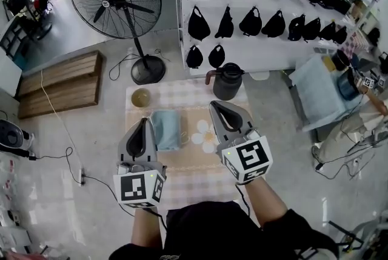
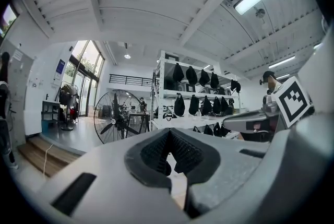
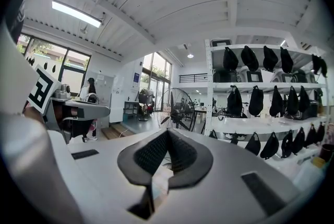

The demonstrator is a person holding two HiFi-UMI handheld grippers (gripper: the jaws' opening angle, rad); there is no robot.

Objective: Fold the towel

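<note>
In the head view a light blue towel (image 1: 165,130) lies folded into a small rectangle on the checked tablecloth (image 1: 200,168) of a low table. My left gripper (image 1: 145,122) hovers just left of the towel, its jaws shut and empty. My right gripper (image 1: 217,105) hovers to the towel's right, over a daisy print (image 1: 205,134), also shut with nothing in it. In the left gripper view the left gripper (image 2: 168,132) points level out into the room, as does the right gripper (image 3: 167,132) in the right gripper view. Neither gripper view shows the towel.
A small bowl (image 1: 140,97) and a black jug (image 1: 228,81) stand at the table's far edge. Beyond are a large floor fan (image 1: 115,1), white shelves of black bags (image 1: 260,22) and a wooden pallet (image 1: 60,80). A pale blue covered seat (image 1: 318,92) is at right.
</note>
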